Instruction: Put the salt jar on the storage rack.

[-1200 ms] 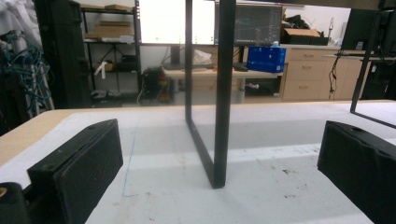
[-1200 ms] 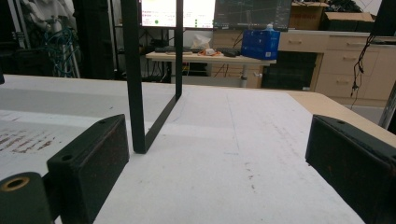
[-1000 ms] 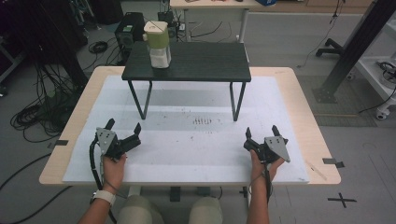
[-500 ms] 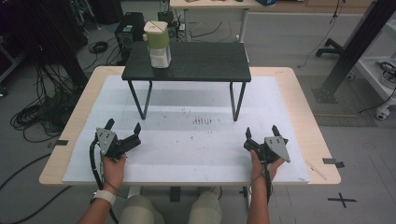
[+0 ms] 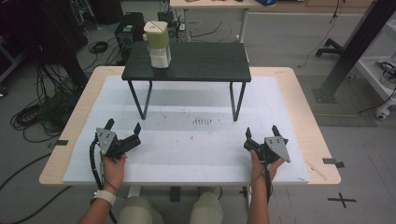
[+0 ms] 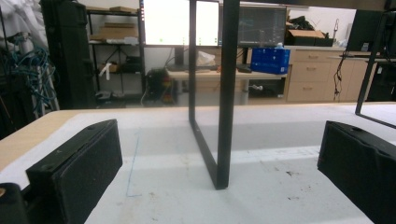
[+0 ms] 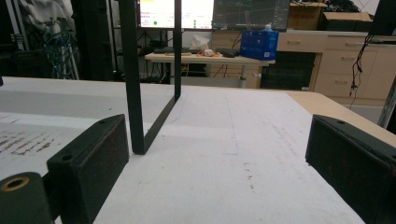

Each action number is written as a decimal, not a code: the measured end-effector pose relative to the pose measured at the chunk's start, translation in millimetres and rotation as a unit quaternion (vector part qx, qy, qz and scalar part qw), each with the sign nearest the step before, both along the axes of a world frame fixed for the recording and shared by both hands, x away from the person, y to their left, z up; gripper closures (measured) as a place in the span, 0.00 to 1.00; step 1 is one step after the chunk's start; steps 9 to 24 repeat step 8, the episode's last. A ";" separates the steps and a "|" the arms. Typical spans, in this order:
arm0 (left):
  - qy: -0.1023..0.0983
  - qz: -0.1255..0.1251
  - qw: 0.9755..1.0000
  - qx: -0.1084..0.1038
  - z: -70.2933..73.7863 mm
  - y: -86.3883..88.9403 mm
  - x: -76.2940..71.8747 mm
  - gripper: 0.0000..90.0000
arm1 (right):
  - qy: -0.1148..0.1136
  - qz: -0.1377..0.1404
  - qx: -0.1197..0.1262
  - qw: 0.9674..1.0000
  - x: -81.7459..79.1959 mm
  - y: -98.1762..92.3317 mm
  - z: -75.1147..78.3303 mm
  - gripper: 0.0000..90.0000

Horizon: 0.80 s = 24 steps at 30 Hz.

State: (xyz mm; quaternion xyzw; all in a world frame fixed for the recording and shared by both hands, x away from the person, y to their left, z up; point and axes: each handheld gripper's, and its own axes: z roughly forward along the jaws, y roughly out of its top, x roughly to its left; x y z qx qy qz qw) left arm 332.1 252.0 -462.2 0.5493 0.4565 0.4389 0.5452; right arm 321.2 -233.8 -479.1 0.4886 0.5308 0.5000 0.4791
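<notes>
Blender jar [image 5: 158, 44], with a pale lid, a greenish body and a white base, stands upright on the left end of the black stand [image 5: 196, 62], which puts it at the far side of the desk [image 5: 299, 107] and above it on thin metal legs. Both tools wait well short of the stand, on the near side. The left hand-held gripper [image 5: 123, 128] sits low over the white mat with its jaws wide apart and nothing between them; the right hand-held gripper [image 5: 261, 131] does the same, jaws apart. That looks like a ready pose before a reach. Seen from the left hand-held gripper, the stand's leg [image 6: 224, 93] rises straight ahead, so a reach to the jar probably has to go up over the stand's front edge.
</notes>
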 end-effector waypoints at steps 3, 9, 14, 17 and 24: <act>0.000 0.000 1.000 0.000 0.0 0.0 0.0 0.00 | -0.001 0.000 0.001 1.000 -0.2 -0.1 -0.1 0.07; 0.000 0.000 1.000 0.000 0.0 0.0 0.0 0.00 | -0.002 0.000 0.001 1.000 -0.3 -0.2 -0.1 0.07; 0.000 0.000 1.000 0.000 0.0 0.0 0.0 0.00 | -0.002 0.000 0.001 1.000 -0.3 -0.2 -0.1 0.07; 0.000 0.000 1.000 0.000 0.0 0.0 0.0 0.00 | -0.002 0.000 0.001 1.000 -0.3 -0.2 -0.1 0.07; 0.000 0.000 1.000 0.000 0.0 0.0 0.0 0.00 | -0.002 0.000 0.001 1.000 -0.3 -0.2 -0.1 0.07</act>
